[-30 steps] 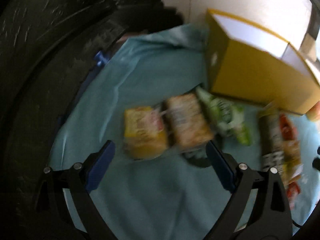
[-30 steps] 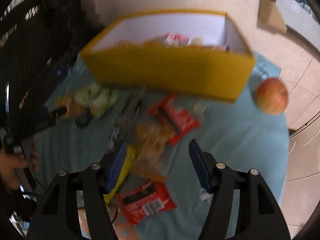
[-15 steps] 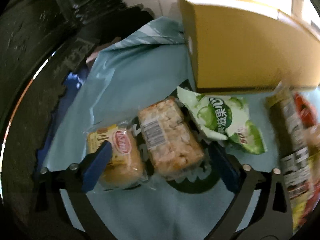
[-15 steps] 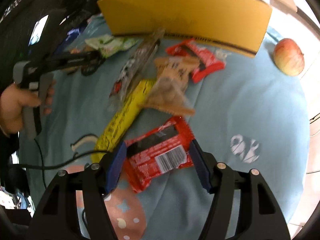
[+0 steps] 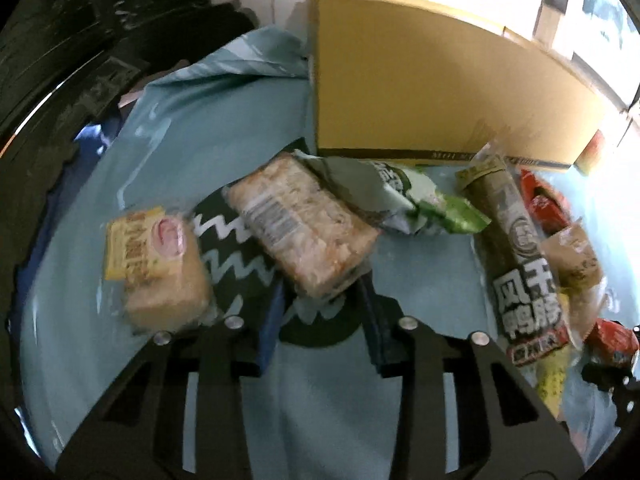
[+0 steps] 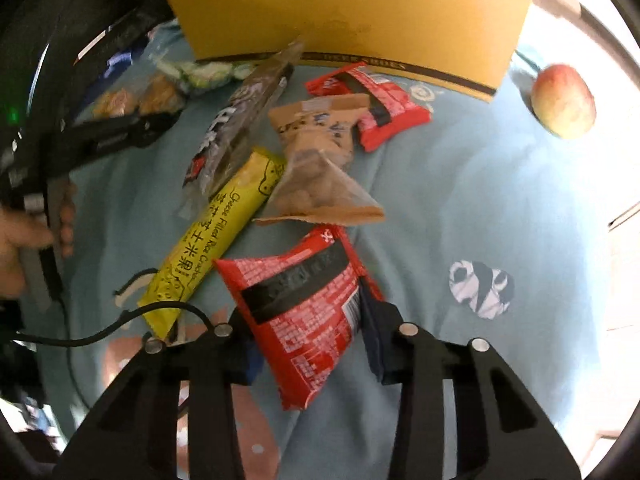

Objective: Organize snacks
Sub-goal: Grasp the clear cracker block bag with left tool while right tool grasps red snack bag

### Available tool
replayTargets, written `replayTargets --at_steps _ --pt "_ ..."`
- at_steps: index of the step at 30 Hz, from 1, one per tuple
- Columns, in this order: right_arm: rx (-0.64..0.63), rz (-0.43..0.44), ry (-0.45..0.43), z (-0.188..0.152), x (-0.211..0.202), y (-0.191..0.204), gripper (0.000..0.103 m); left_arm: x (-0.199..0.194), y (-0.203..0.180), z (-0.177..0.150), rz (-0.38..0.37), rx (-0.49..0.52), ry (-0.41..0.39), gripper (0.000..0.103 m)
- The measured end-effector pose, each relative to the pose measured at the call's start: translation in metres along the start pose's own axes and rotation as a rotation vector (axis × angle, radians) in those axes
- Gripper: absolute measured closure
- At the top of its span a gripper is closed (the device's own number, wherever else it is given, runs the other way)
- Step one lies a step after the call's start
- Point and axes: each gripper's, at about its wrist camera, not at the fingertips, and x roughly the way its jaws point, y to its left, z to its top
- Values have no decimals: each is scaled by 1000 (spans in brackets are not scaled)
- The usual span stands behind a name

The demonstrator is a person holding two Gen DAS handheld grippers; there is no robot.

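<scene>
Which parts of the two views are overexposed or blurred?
Left wrist view: the window at upper right is blown out, and the bread packet is smeared by blur. Right wrist view: the right edge behind the apple is washed out; the red packet stays fairly sharp.

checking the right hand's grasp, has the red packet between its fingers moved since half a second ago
Yes. The red packet lay flat with one end pointing toward the yellow box; now it is turned and tilted up between the right gripper, shut on it.
</scene>
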Motion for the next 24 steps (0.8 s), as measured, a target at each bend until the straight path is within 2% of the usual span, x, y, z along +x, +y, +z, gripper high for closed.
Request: replayTargets --at_steps 7,9,10,11,13,14,16,17,18,19,20,22,24 --pt "39 98 -40 -10 -17 3 66 -13 -7 -2 -29 15 -62 67" --pt "42 109 -55 -6 -21 4 68 -13 -10 3 -26 13 -82 56" --pt "46 113 -61 -4 -23 5 69 -13 -12 5 -16 20 -91 42" --pt "50 115 -63 -2 -24 5 71 -12 -15 10 -3 30 -101 32" --pt "56 115 -64 -3 -28 2 73 -2 -14 21 12 19 -87 28" --pt "57 115 -65 -5 -31 1 73 4 -14 27 10 -6 -69 22" --pt "60 114 -63 -5 -30 3 73 13 -14 31 59 -20 -44 6" --pt "58 112 -61 -6 -30 4 73 20 -15 31 78 -16 -25 5" --pt "56 109 -60 -6 -29 7 73 26 -16 30 90 -11 4 5" --pt "52 107 -62 -5 -29 8 73 31 -16 27 100 -8 31 15" --pt "51 111 -67 -5 -30 8 73 30 -16 24 79 -12 29 30" --pt "53 117 -68 -4 -29 6 73 26 -19 21 48 6 18 44" --pt "47 99 -43 -6 -24 2 62 21 -21 16 24 26 22 45"
